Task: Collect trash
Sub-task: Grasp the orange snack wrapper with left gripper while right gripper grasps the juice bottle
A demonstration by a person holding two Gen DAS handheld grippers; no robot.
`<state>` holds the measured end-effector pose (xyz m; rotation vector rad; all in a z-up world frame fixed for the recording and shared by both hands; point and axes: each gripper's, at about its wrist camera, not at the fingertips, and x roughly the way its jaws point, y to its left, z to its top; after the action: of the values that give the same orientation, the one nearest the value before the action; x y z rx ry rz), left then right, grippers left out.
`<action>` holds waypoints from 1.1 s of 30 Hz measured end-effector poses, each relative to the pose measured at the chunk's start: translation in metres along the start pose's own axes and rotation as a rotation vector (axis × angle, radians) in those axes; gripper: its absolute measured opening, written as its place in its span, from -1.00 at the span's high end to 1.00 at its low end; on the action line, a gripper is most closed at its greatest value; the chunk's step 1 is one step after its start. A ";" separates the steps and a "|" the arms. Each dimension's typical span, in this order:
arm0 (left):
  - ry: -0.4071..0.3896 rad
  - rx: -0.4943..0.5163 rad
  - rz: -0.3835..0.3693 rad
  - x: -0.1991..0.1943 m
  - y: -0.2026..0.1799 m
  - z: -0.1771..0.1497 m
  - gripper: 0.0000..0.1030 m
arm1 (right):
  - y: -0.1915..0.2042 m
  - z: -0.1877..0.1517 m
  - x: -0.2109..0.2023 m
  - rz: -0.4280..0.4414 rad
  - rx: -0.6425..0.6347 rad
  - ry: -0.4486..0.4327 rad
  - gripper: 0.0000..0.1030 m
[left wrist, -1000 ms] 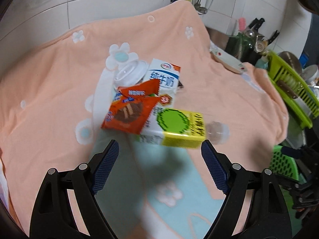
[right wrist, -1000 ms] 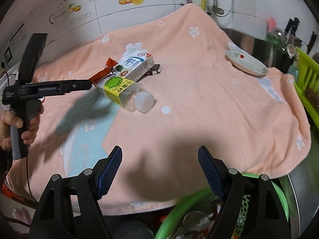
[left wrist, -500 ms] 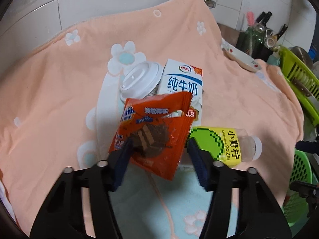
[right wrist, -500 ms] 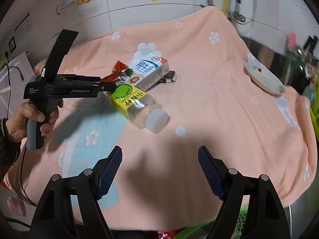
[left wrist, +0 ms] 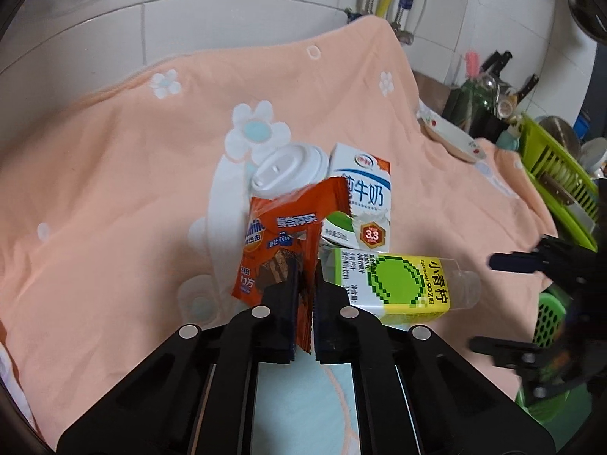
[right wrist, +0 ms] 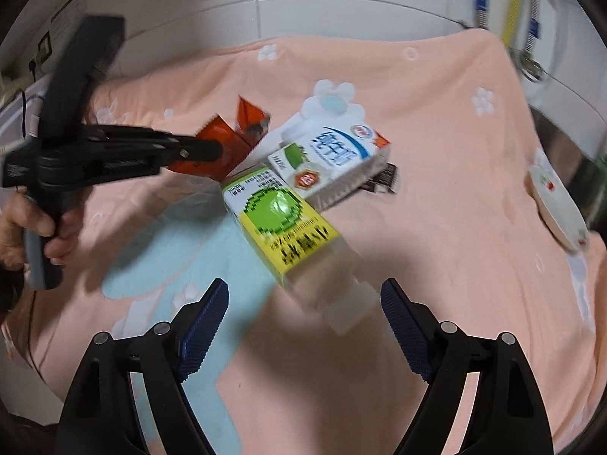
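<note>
My left gripper (left wrist: pixel 306 292) is shut on an orange snack wrapper (left wrist: pixel 279 242), folded between its pads; it also shows in the right wrist view (right wrist: pixel 227 144). Beside it lie a clear bottle with a yellow-green label (left wrist: pixel 402 284), a white milk carton (left wrist: pixel 360 204) and a white cup lid (left wrist: pixel 288 170). My right gripper (right wrist: pixel 303 307) is open, its jaws on either side of the bottle's cap end (right wrist: pixel 341 303). The carton (right wrist: pixel 330 155) lies behind the bottle (right wrist: pixel 280 220), with a dark wrapper (right wrist: pixel 383 180) under it.
All lies on a peach flowered towel (left wrist: pixel 114 189) over a counter. A small dish (right wrist: pixel 557 204) sits at the right edge. A green dish rack (left wrist: pixel 557 178) and a green basket (left wrist: pixel 546 318) are to the right. A tiled wall is behind.
My left gripper closed on the orange wrapper and lifted its edge. My right gripper moved forward to the bottle's cap end.
</note>
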<state>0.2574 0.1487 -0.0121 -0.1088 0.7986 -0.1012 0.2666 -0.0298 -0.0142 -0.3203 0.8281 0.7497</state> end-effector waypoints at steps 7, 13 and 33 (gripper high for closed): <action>-0.014 -0.038 0.002 -0.017 0.024 0.000 0.94 | 0.008 0.027 0.043 0.022 -0.088 0.063 -0.62; -0.020 -0.048 -0.016 -0.025 0.032 -0.003 0.94 | 0.007 0.041 0.074 0.060 -0.086 0.102 -0.65; -0.052 -0.038 -0.084 -0.059 0.008 -0.013 0.94 | 0.022 0.011 0.028 0.090 -0.039 0.050 -0.17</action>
<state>0.2072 0.1639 0.0192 -0.1802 0.7438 -0.1626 0.2691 0.0049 -0.0280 -0.3396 0.8803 0.8454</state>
